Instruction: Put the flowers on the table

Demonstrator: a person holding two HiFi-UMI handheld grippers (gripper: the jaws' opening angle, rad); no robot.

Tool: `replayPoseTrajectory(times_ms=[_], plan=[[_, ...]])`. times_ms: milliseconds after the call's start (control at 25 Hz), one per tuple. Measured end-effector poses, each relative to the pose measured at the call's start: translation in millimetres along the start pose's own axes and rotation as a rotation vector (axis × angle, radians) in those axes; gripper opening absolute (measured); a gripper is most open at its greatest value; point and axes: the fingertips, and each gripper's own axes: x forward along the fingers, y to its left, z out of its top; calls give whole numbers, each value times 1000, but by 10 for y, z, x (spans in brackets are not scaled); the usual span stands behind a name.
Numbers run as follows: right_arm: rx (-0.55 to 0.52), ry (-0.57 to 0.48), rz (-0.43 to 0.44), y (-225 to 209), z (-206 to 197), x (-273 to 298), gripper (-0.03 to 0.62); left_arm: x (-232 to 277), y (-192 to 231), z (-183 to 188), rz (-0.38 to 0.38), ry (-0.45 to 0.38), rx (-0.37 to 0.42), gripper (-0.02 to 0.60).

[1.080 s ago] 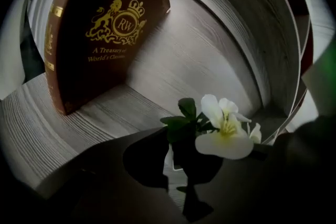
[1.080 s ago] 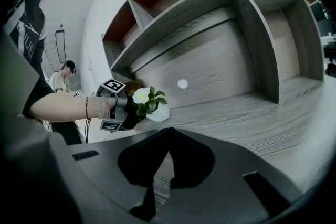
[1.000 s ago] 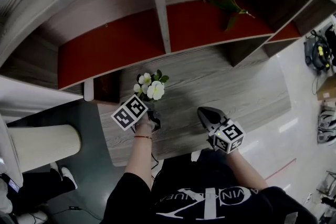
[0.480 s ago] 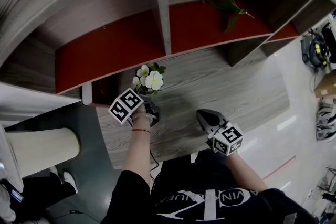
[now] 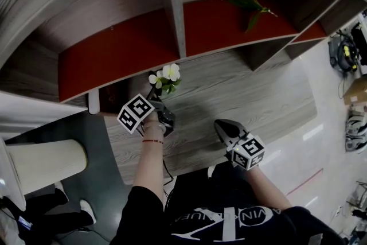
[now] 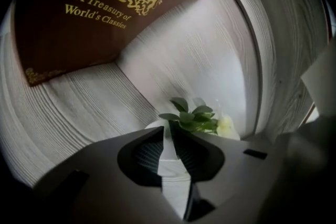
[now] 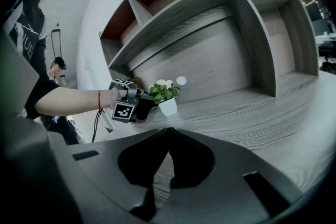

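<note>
Looking down from my head camera: a grey wooden table point(image 5: 258, 94) set against a shelf unit point(image 5: 172, 3) with red back panels. My left claw point(image 6: 167, 129) is clenched on the small white pot point(image 6: 169, 152) of the flowers point(image 5: 165, 74). Their white blooms and green leaves poke out past the jaw tips toward 12 o'clock. Seen from the right claw, the pot hangs tilted, low over the table; I cannot tell whether it touches. I judge the job mostly done: the flowers are over the table, but setting down and letting go are left. My right claw point(image 7: 168, 132) is clamped together on nothing, at 4 o'clock of the flowers, well apart. A dark red book point(image 6: 105, 2) shows beyond the flowers.
</note>
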Motion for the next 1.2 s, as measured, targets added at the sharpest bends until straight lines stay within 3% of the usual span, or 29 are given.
replayPoseTrajectory(times_ms=[400,560,680,960,1200], plan=[[-11,-17,12,40,42,35,11,-190,18,-27,-24,-12,-8,84],[-8,-34,30,68,91,77,11,-286,78,-64,-3,-1,45,76],[-2,-46,42,81,133,98,11,-396,95,-70,14,-7,97,25],[-44,-68,60,80,307,137,9,-667,-102,-65,-96,-42,110,5],[-80,-94,72,66,490,137,9,-909,-268,-20,-159,-107,229,3]])
